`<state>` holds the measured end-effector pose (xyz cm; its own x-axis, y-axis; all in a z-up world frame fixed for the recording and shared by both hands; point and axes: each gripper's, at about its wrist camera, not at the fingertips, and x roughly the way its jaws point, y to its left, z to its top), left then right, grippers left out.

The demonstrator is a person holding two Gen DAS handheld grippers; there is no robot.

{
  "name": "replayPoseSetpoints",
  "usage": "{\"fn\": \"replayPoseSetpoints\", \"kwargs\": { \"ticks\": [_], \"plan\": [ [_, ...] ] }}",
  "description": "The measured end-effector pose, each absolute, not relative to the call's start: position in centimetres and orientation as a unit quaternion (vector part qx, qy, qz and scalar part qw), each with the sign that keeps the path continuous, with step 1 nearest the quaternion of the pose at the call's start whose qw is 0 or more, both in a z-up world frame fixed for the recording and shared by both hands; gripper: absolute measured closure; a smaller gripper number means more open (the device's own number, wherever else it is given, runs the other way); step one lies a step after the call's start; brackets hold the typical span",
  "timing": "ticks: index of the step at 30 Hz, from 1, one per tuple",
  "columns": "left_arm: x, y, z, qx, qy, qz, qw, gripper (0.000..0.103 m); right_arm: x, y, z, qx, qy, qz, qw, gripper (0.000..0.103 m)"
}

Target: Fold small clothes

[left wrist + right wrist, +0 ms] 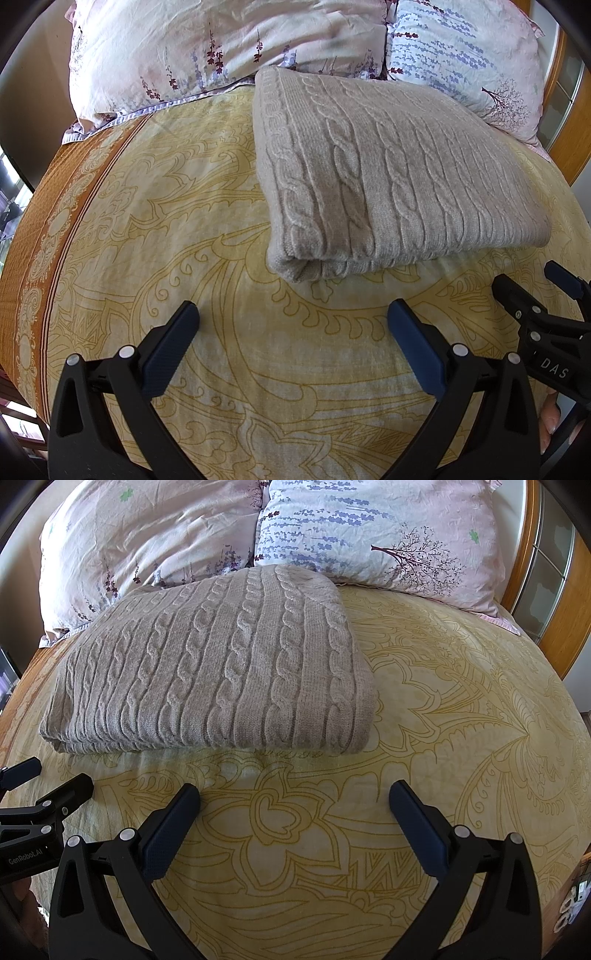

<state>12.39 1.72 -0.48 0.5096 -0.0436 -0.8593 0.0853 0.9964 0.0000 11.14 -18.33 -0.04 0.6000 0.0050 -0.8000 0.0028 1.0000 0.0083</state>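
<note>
Bed covered by a thin yellow bedspread with printed ornamental line work and an orange border at its left edge; two floral pillows lie at the head, beyond the garment. Cable-knit sweater, beige-grey, thick and soft, already folded into a compact rectangle, rests flat on the bedspread just ahead of both tongs, its far edge touching the pillows. Its long axis runs across the view; the cable ribs run away from the cameras. The sweater lies ahead and to the right of the left tongs, and ahead and to the left of the right tongs, so roughly between them, neither clearly nearer. Both tongs stand wide apart and empty, clear of the knit, blue pads bare.
</note>
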Motion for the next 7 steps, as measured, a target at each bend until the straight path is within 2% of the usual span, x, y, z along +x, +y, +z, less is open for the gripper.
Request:
{"fn": "replayPoseSetpoints", "kwargs": {
  "ticks": [7],
  "plan": [
    [12.38, 1.73, -0.47, 0.021, 0.494, -0.037, 0.868, 0.002, 11.13, -18.36, -0.04, 0.004, 0.447, 0.001, 0.894, 0.001]
  ]
}}
